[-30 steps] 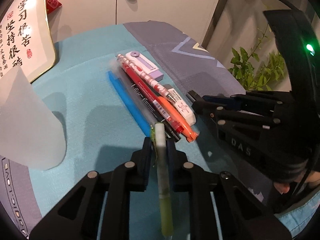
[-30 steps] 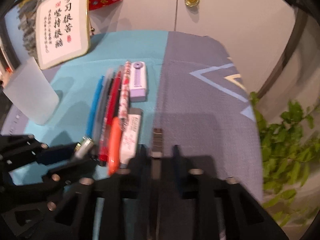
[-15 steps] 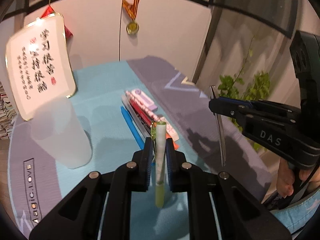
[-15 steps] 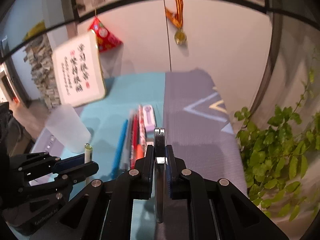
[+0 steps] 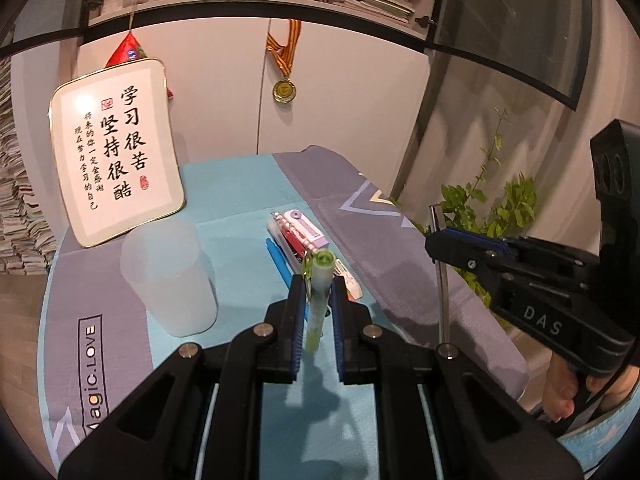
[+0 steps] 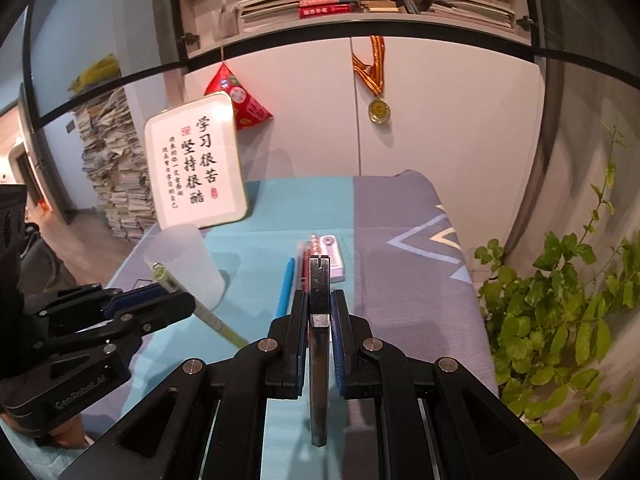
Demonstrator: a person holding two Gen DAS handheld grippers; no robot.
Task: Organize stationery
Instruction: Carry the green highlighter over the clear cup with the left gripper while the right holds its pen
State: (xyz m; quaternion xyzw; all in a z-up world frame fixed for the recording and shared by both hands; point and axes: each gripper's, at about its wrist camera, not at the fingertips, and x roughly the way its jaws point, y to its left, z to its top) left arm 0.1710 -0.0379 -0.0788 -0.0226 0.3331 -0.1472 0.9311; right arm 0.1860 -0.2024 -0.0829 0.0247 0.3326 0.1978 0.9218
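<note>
Green pen (image 5: 318, 300) clamped in left gripper (image 5: 316, 284) at lower centre, metal ruler (image 6: 319, 320) clamped in right gripper (image 6: 319, 300), cup (image 5: 168, 280) seen at centre left, pens (image 5: 296, 240) laid mid-frame.

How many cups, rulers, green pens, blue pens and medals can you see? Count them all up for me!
cup: 1
ruler: 1
green pen: 1
blue pen: 1
medal: 1
Total: 5
</note>
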